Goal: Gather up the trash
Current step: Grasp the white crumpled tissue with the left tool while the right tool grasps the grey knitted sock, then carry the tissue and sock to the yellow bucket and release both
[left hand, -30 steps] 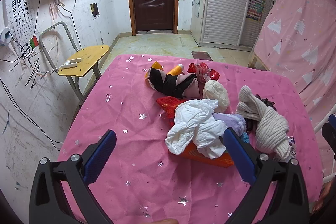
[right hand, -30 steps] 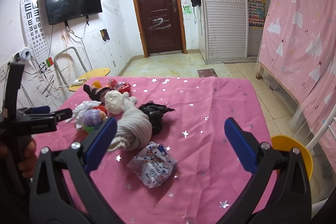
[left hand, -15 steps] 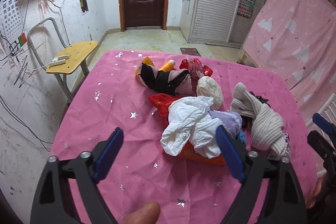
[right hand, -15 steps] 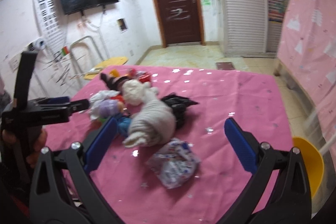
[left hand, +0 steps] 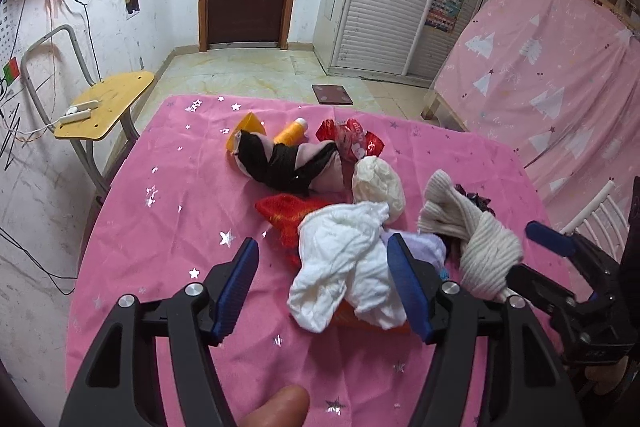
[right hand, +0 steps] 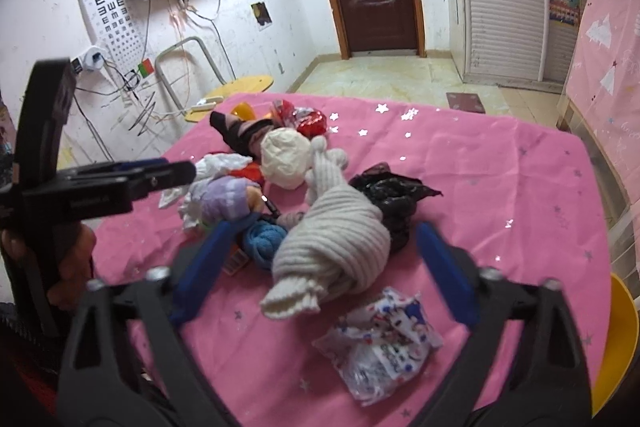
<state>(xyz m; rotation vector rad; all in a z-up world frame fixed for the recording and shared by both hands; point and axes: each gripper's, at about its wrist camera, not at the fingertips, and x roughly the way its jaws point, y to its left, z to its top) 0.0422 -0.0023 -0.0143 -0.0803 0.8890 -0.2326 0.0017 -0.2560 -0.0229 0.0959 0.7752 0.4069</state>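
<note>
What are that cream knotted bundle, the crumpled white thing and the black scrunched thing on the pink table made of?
The cream bundle looks like ribbed knit, wool or acrylic: raised cords, matte. The crumpled white thing seems to be soft tissue or thin cloth: matte, with fine creases. The black thing is likely thin plastic film: glossy glints and sharp crinkles.

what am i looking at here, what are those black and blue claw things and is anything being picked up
Each claw is a hand-held gripper that a person squeezes; no robot is involved. A camera on each looks along its blue fingers. One picture is from the left hand-held gripper, the other from the right hand-held gripper. On the pink tablecloth lies a heap: a white crumpled tissue, a cream knitted sock, a black bag and a printed wrapper. Both sets of jaws have just been closing, but nothing is gripped yet.
</note>
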